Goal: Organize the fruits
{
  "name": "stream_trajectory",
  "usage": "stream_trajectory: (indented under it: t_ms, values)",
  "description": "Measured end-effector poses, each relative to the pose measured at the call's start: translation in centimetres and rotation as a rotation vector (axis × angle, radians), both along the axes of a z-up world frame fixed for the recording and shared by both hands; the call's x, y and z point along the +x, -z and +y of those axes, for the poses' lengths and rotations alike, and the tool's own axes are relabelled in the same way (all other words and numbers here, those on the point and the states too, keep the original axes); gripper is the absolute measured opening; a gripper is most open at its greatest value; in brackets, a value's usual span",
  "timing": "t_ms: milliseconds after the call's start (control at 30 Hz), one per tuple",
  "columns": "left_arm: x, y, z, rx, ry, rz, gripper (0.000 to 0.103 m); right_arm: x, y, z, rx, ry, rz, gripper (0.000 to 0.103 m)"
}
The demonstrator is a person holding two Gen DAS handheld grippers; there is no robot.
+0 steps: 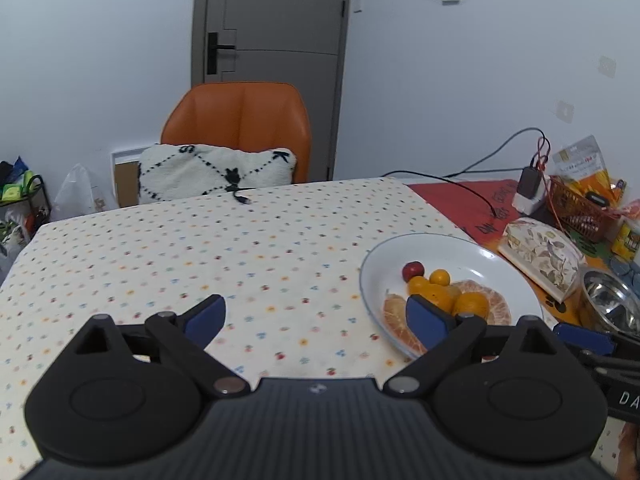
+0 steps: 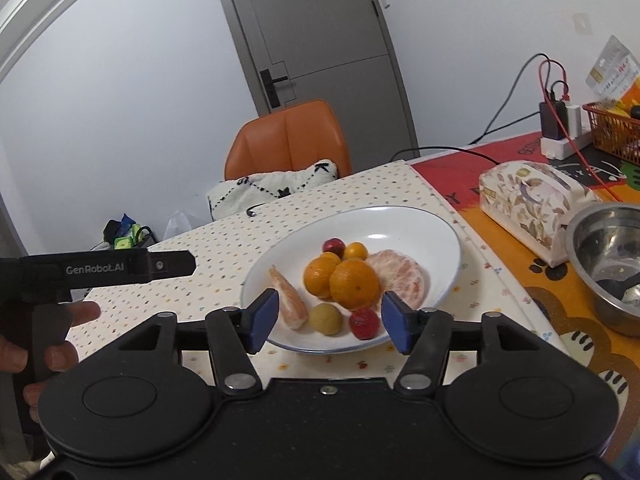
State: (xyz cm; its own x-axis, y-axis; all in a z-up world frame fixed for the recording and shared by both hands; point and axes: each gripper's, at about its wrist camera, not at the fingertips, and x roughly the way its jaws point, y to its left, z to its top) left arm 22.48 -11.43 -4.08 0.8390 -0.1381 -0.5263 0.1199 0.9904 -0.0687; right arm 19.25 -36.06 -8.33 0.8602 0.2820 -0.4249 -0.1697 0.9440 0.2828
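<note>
A table (image 2: 248,248) with a dotty cloth holds a white plate (image 2: 400,224). The fruits sit on the plate: two oranges (image 2: 354,284), peeled pieces (image 2: 400,276), maybe little plums. The left gripper (image 1: 316,314) is spread wide over the cloth, empty. The right gripper (image 2: 330,322) is spread at the plate's near edge, pinching nothing.

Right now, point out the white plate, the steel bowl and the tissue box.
white plate (image 2: 420,224), right wrist view, bare far inner rim.
steel bowl (image 2: 600,248), right wrist view, inner wall.
tissue box (image 2: 532,204), right wrist view, patterned top.
</note>
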Motion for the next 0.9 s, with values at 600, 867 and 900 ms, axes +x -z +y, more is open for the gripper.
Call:
stream_trajectory:
  t_ms: [600, 867, 900]
  values:
    - [-6.3, -2.1, 6.8, -0.077, -0.072, -0.055, 0.103, -2.7, -3.1, 3.9, -0.047, -0.015, -0.082, 0.103]
    - [-9.3, -3.2, 8.9, -0.079, -0.095, -0.075, 0.103, -4.2, -4.3, 5.2, -0.064, -0.033, -0.090, 0.103]
    - [-9.7, -3.3, 9.1, -0.079, -0.096, -0.074, 0.103, -4.4, -4.4, 5.4, -0.068, -0.032, -0.093, 0.103]
